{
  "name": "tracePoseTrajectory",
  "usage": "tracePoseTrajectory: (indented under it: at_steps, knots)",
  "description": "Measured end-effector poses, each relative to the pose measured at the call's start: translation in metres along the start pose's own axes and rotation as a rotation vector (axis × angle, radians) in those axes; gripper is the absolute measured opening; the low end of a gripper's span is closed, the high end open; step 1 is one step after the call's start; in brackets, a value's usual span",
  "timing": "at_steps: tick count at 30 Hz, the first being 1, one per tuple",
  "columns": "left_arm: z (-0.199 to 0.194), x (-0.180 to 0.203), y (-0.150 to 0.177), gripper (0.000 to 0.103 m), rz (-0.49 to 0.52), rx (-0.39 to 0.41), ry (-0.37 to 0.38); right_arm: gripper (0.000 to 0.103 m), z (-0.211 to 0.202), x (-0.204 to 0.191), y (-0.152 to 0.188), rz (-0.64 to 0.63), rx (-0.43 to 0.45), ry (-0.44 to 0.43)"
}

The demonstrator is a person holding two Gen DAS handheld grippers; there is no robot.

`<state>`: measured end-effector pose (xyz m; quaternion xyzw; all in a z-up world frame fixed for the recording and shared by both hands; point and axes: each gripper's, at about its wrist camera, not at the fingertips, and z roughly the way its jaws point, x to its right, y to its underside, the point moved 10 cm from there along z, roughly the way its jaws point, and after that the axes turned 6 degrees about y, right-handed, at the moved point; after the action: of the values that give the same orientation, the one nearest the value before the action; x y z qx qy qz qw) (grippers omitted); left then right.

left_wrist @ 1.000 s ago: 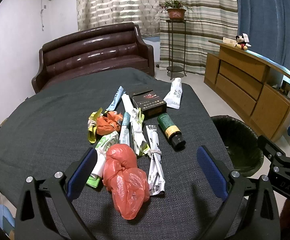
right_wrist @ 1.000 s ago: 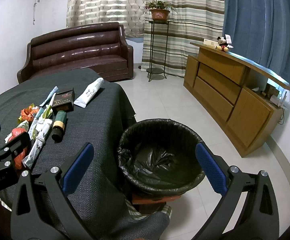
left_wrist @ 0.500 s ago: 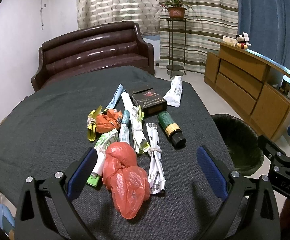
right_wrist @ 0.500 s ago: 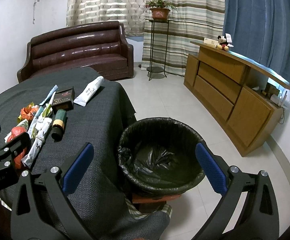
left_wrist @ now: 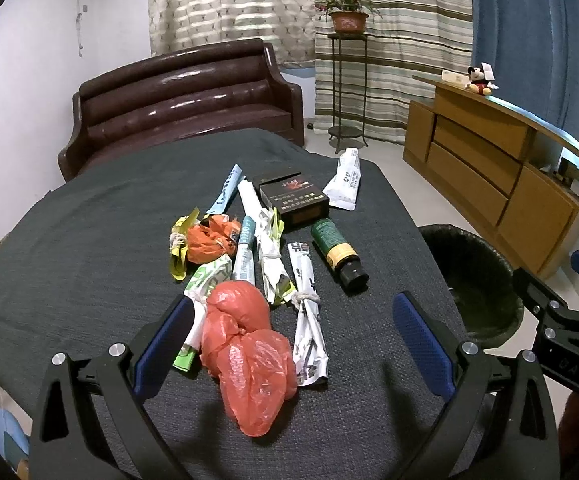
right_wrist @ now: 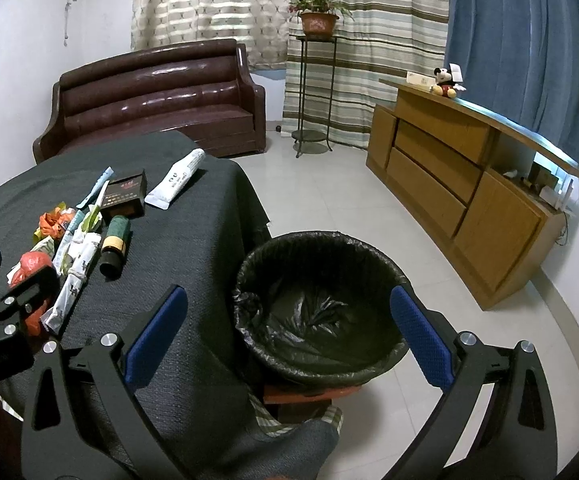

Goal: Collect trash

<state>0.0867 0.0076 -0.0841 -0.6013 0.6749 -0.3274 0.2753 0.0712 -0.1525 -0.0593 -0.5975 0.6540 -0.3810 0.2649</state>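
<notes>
Trash lies in a cluster on the dark grey table (left_wrist: pixel 89 248): a knotted red plastic bag (left_wrist: pixel 249 356), tied paper wrappers (left_wrist: pixel 307 316), an orange wad (left_wrist: pixel 207 240), a green bottle (left_wrist: pixel 337 256), a dark box (left_wrist: pixel 295 198) and a white tube (left_wrist: pixel 345 180). My left gripper (left_wrist: pixel 293 340) is open and empty, with the red bag between its fingers. My right gripper (right_wrist: pixel 289 340) is open and empty above the black-lined trash bin (right_wrist: pixel 321 308), which also shows in the left wrist view (left_wrist: pixel 477 280).
The bin stands on the tiled floor at the table's right edge. A brown sofa (left_wrist: pixel 181 100) sits behind the table. A wooden cabinet (right_wrist: pixel 469 184) lines the right wall. A plant stand (right_wrist: pixel 315 80) stands by the striped curtains.
Both views have shifted only slightly. The trash and the bin lie as before, and both grippers stay open.
</notes>
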Motion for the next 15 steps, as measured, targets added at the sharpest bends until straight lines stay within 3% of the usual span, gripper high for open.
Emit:
tracePoseTrajectory:
  at_steps: [10,12,15]
  knots:
    - [-0.006,-0.03,0.0,0.093,-0.029,-0.004,-0.014,0.085,0.002,-0.001,0.009,-0.005,-0.019,-0.003]
    - [-0.007,-0.038,0.001,0.078,-0.036,-0.007,-0.027,0.085,0.002,0.001,0.013,-0.011,-0.02,-0.003]
    - [-0.004,-0.053,0.004,0.075,-0.062,-0.034,-0.019,0.085,0.002,-0.003,0.012,-0.017,-0.019,0.0]
